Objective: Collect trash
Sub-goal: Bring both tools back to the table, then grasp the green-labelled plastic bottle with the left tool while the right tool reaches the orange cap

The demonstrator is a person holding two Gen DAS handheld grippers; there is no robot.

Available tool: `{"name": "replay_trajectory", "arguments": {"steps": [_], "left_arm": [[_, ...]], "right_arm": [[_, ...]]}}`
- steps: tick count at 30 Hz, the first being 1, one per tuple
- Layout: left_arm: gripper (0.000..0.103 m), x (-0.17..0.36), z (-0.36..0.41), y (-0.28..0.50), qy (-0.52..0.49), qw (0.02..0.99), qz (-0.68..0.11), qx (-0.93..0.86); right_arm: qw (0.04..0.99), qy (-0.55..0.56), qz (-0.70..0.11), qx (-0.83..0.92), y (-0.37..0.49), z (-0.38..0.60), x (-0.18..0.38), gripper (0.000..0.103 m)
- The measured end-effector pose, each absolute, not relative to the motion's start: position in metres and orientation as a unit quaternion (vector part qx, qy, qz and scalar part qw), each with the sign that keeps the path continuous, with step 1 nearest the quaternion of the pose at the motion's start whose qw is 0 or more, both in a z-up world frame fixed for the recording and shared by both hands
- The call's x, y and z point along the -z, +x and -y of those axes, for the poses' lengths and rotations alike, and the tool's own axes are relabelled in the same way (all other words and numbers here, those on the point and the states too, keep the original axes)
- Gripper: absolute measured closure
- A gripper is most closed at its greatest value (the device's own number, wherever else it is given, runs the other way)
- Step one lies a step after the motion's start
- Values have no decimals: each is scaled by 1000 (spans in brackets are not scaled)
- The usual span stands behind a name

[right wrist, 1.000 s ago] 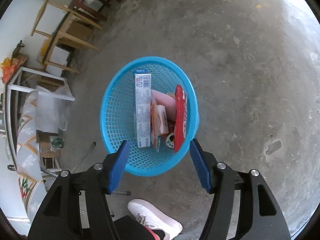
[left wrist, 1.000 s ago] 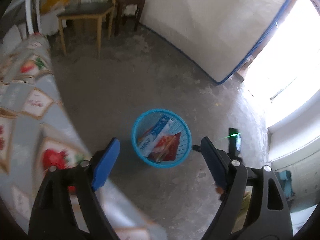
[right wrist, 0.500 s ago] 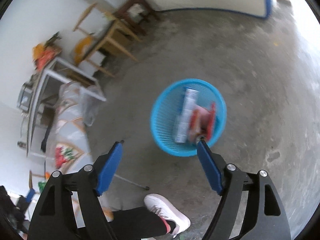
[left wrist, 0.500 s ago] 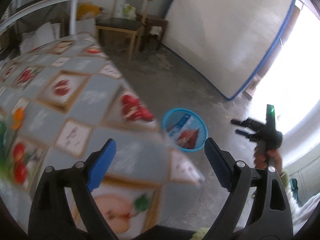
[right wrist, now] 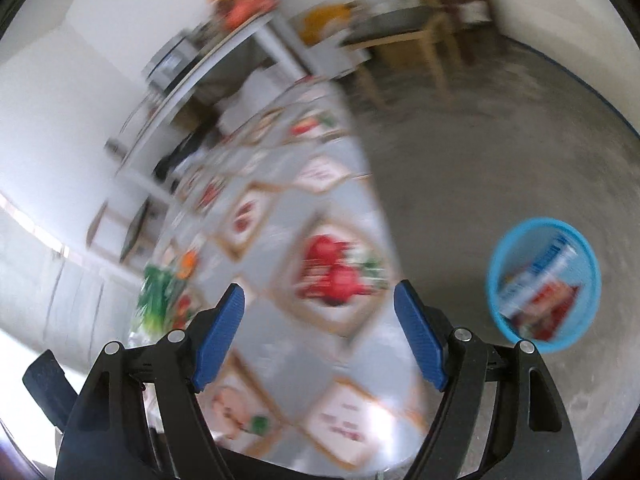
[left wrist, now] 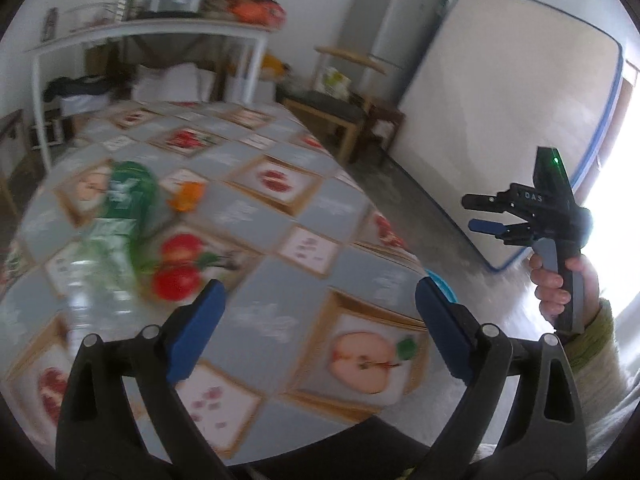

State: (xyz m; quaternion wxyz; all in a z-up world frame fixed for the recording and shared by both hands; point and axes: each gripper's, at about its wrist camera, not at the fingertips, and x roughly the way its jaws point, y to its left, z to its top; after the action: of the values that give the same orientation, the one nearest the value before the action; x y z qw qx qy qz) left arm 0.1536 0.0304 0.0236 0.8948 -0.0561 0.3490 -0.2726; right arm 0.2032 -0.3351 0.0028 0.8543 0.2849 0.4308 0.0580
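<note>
A clear plastic bottle with a green label [left wrist: 116, 216] lies on the fruit-patterned tablecloth [left wrist: 280, 232] at the left, next to a small orange scrap [left wrist: 186, 196]; both show blurred in the right wrist view [right wrist: 160, 300]. My left gripper [left wrist: 316, 328] is open and empty above the table's near edge. My right gripper [right wrist: 320, 332] is open and empty over the table; it also shows in the left wrist view [left wrist: 500, 212], held up at the right. The blue basket [right wrist: 544, 284] with boxes and wrappers stands on the floor right of the table.
A white shelf table [left wrist: 160, 40] with clutter stands behind the table. Wooden chairs [left wrist: 340, 108], a grey fridge [left wrist: 392, 28] and a leaning mattress [left wrist: 508, 100] are at the back right. The floor [right wrist: 480, 168] is bare concrete.
Both grippers have swung up and left, away from the blue basket on the floor, to face the table. The bottle has come into view. Both stay open and empty.
</note>
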Motion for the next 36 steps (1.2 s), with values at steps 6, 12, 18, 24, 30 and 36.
{"name": "replay_trajectory", "arguments": {"steps": [6, 12, 18, 24, 30, 36], "left_arm": [[10, -30, -90, 149, -88, 920, -324, 204], [10, -23, -142, 153, -112, 928, -327, 139], [10, -12, -175, 153, -141, 927, -331, 107], [10, -5, -190, 158, -154, 925, -334, 93], [10, 0, -197, 164, -164, 922, -339, 91], [10, 4, -196, 177, -174, 915, -351, 93]], "right_arm": [[834, 248, -472, -142, 268, 235, -3, 28], [822, 197, -505, -177, 343, 141, 14, 36], [820, 153, -527, -163, 401, 92, 39, 53], [819, 105, -544, -147, 427, 67, 59, 72], [825, 75, -539, -156, 424, 56, 65, 89], [832, 39, -529, -161, 405, 53, 59, 94]]}}
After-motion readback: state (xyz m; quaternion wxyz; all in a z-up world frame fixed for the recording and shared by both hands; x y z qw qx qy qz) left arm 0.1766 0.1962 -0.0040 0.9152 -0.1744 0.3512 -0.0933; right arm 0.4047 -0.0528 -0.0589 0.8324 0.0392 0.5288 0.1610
